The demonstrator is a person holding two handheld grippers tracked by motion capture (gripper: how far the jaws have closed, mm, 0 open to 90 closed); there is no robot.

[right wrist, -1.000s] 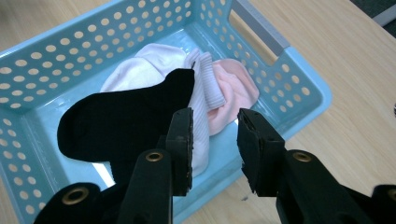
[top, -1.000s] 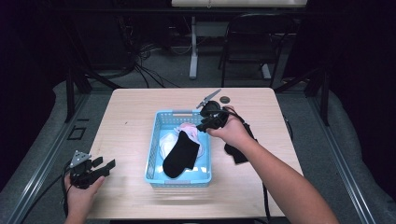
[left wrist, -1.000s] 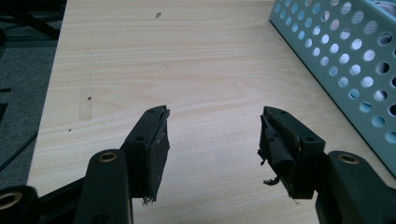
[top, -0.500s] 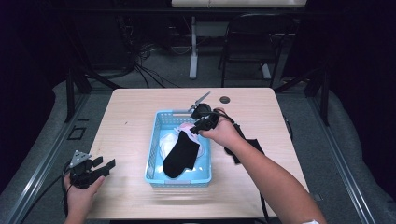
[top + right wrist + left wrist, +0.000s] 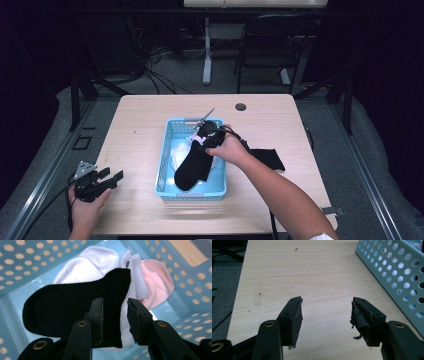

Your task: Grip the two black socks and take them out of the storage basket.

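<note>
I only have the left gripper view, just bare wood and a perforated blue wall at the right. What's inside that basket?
Observer: In the basket, a black sock lies on top of a white sock and a pink piece of cloth.
Operator: Where is the right gripper?
Observer: The right gripper hangs over the black sock inside the basket, jaws open and not gripping it.
Operator: Anything lying outside the basket?
Observer: A second black sock lies on the table, just right of the basket.
</note>
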